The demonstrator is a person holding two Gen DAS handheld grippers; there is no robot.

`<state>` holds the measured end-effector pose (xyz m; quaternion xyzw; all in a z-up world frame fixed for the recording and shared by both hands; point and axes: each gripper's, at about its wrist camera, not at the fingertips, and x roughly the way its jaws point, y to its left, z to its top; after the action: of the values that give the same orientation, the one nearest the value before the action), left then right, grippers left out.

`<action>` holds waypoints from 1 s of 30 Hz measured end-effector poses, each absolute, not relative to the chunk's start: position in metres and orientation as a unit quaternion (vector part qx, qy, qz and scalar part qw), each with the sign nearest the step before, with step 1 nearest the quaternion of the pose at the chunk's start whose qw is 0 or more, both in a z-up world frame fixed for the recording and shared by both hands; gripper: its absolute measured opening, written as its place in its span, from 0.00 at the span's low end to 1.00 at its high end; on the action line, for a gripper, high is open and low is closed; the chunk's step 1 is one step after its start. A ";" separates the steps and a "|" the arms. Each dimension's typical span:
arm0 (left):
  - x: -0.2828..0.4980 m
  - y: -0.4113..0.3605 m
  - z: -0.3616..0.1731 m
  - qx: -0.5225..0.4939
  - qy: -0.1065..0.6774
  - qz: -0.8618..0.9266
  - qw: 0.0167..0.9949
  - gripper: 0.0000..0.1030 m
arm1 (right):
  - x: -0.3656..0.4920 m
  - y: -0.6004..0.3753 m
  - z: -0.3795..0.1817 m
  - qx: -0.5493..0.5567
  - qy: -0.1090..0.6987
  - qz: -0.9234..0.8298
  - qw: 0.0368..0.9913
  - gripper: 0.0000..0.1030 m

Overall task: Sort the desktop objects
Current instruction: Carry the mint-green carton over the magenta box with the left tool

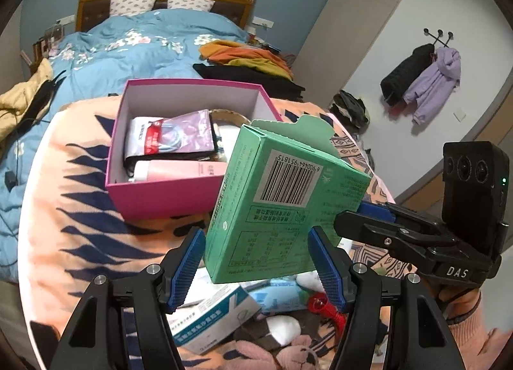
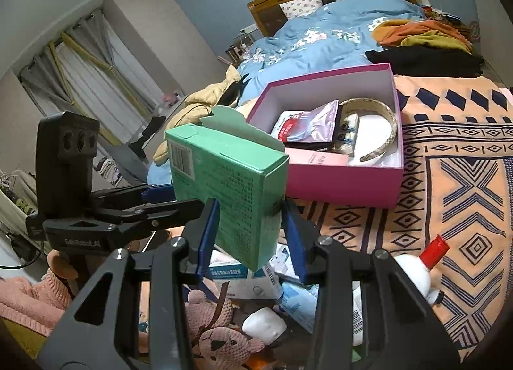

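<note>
Green carton (image 1: 282, 206) held in the air, tilted, long axis pointing up and away toward the pink box (image 1: 160, 192), which lies just beyond it on the patterned cloth. Both grippers grasp it: left hand-held gripper (image 1: 256, 261) clamps its wide faces, right hand-held gripper (image 2: 250, 235) pinches its narrow sides. Jaws part-closed on carton only.

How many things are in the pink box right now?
4 visible in the pink box: foil pouch, headband, pink carton, earring card. More may lie underneath.
</note>
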<state>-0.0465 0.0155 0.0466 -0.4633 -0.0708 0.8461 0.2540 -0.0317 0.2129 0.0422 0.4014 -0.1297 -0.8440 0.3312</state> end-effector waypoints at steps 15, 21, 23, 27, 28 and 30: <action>-0.091 0.042 0.047 -0.465 -0.063 0.842 0.264 0.65 | -0.070 0.231 0.046 0.398 -0.133 -0.857 0.300 0.42; -0.110 0.049 0.045 -0.471 -0.061 0.841 0.259 0.65 | -0.090 0.233 0.042 0.404 -0.128 -0.857 0.292 0.42; -0.118 0.050 0.045 -0.472 -0.063 0.841 0.257 0.65 | -0.097 0.233 0.041 0.407 -0.126 -0.857 0.291 0.42; -0.133 0.052 0.043 -0.474 -0.066 0.841 0.253 0.65 | -0.112 0.232 0.040 0.410 -0.118 -0.857 0.288 0.42; -0.137 0.052 0.043 -0.475 -0.067 0.840 0.253 0.65 | -0.115 0.232 0.039 0.412 -0.116 -0.857 0.287 0.42; -0.143 0.054 0.040 -0.477 -0.068 0.839 0.251 0.65 | -0.121 0.232 0.038 0.415 -0.113 -0.857 0.285 0.42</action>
<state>-0.1431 0.0540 0.0403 -0.4773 -0.0675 0.8394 0.2512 -0.1214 0.2316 0.0377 0.4148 -0.1129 -0.8566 0.2852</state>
